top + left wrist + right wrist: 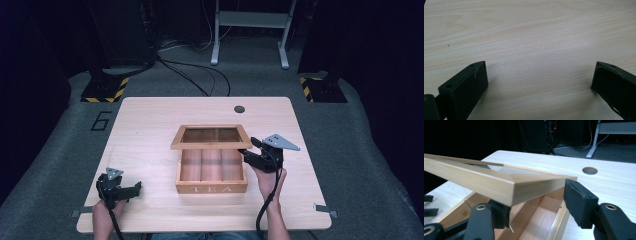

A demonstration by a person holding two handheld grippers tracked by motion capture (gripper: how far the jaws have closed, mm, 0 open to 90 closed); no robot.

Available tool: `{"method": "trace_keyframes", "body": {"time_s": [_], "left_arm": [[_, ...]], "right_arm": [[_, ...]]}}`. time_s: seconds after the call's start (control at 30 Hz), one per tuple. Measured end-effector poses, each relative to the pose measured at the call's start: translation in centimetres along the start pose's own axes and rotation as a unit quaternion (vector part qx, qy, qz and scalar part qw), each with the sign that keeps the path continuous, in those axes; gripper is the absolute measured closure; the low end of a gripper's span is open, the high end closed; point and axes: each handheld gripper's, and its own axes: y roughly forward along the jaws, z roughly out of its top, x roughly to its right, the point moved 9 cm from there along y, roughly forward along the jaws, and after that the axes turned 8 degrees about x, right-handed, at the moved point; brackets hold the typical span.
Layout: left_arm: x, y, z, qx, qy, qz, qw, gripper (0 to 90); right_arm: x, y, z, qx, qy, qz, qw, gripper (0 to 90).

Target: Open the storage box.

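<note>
Left claw [131,189] agape and low; right claw [248,148] raised, clamped.

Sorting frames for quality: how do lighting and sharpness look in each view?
High view: table evenly lit, surroundings nearly black, slightly soft. Left gripper view: wood grain sharp, soft shadow under the fingers. Right gripper view: lid of the tea box bright, background dark.

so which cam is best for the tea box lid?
The high view: the whole lid, with its glass pane, shows raised above the tea box. The right gripper view is closer but shows just one lid corner over the right gripper fingers. The left gripper view shows bare table.
</note>
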Motion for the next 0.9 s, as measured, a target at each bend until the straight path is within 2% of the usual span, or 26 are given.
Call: {"method": "trace_keyframes", "body": {"time_s": [0.13,0.43,0.63,0.9], "left_arm": [[0.0,0.0,0.0,0.002,0.0,0.001,1.0,0.4],[0.0,0.0,0.0,0.003,0.0,0.001,1.0,0.3],[0.0,0.1,0.0,0.005,0.0,0.002,1.0,0.4],[0.0,0.1,0.1,0.008,-0.004,0.003,1.0,0.4]], "right_arm": [[-0.1,-0.2,-0.9,-0.006,0.006,0.005,0.9999,39.5],[-0.1,-0.4,-3.2,-0.017,0.002,0.003,0.9999,38.7],[0.1,-0.5,-4.9,-0.028,0.007,0.004,0.9996,36.9],[0.0,-0.4,-7.6,-0.056,0.008,0.005,0.9984,39.2]]}}
